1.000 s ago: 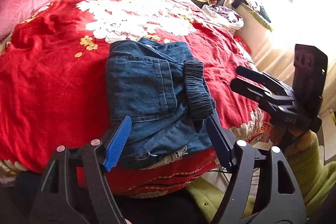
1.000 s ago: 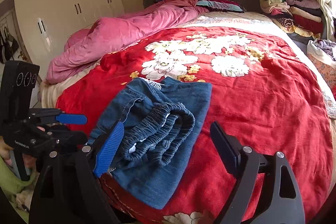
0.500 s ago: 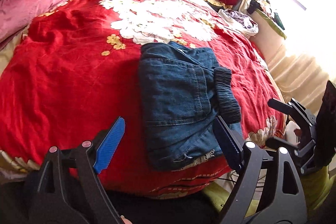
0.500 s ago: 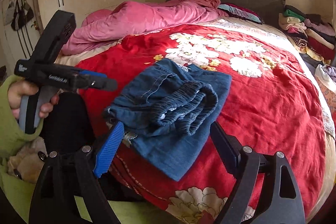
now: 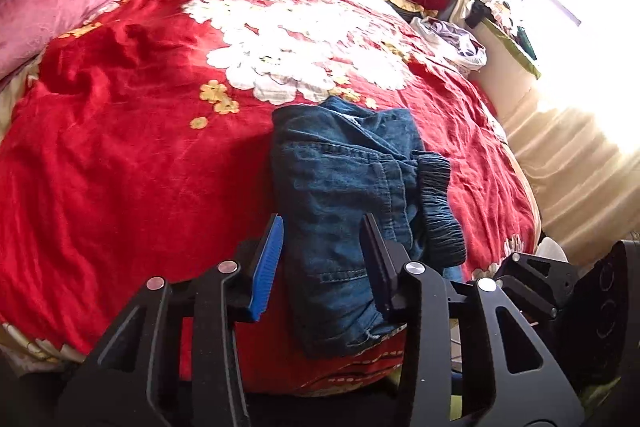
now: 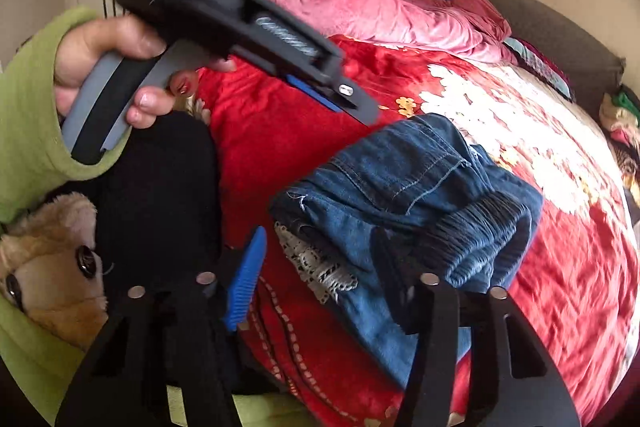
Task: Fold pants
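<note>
The pants (image 5: 352, 203) lie folded in a compact bundle on the red bedspread (image 5: 132, 163) near the bed's foot edge. My left claw (image 5: 322, 263) hovers above their near end, jaws parted and empty. My right claw (image 6: 320, 267) stands agape just before the bundle's hem, holding nothing.

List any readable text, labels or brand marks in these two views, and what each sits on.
White lettering on the body of the left gripper, seen in the right wrist view: motion-blurred, not readable.
folded jeans: no label or print visible.
red floral blanket: pattern only, no text.
Nothing else carries legible text in either view.
</note>
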{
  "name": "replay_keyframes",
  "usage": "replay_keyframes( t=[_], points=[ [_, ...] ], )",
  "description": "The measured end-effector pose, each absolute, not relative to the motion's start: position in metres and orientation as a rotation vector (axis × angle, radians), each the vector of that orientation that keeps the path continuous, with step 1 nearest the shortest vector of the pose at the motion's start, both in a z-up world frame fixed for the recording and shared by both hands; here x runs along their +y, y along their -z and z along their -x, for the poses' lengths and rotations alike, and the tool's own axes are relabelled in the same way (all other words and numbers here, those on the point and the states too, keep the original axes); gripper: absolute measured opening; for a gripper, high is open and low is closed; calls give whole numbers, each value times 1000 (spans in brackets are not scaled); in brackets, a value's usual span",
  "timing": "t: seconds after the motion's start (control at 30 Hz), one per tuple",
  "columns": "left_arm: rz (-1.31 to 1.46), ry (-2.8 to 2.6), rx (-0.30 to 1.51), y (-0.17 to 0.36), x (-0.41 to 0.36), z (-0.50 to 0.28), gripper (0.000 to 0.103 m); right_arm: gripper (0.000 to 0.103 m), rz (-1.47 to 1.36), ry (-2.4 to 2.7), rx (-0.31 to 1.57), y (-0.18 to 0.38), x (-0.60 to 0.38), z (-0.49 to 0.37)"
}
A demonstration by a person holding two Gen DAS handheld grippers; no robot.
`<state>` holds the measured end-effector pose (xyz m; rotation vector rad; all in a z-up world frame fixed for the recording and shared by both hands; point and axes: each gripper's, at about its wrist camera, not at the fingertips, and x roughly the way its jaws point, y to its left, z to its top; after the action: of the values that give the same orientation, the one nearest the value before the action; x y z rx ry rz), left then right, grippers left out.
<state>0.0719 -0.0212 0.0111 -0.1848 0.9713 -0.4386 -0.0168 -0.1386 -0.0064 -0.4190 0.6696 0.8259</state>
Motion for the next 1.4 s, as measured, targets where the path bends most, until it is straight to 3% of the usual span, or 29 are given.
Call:
replay_keyframes(
  t=[0.27, 0.33, 0.37, 0.4, 0.5, 0.6, 0.77, 0.93, 1.07, 1.4],
  points=[
    [78, 443, 1038, 19, -59, -112, 30, 42, 535, -826, 685, 32, -118, -10],
    [90, 431, 1056, 29, -57, -120, 29, 29, 496, -858, 694, 37, -116, -16],
    [104, 431, 1061, 32, -56, -122, 29, 15, 472, -887, 703, 36, -116, -16],
    [113, 433, 1060, 33, -54, -123, 29, 10, 447, -914, 713, 34, -117, -14],
    [130, 443, 1054, 33, -50, -123, 30, 7, 442, -978, 714, 27, -121, 1],
    [145, 449, 1048, 34, -48, -123, 30, 7, 524, -948, 720, 43, -117, 12],
    [152, 446, 1030, 32, -48, -118, 30, 8, 416, -929, 761, 49, -122, 5],
    [151, 438, 990, 23, -45, -107, 36, 24, 348, -918, 770, 36, -139, 4],
    [147, 424, 973, 18, -42, -98, 39, 45, 283, -890, 742, 18, -155, 10],
    [130, 405, 947, 14, -30, -72, 47, 47, 174, -689, 662, -28, -203, -31]
  ],
)
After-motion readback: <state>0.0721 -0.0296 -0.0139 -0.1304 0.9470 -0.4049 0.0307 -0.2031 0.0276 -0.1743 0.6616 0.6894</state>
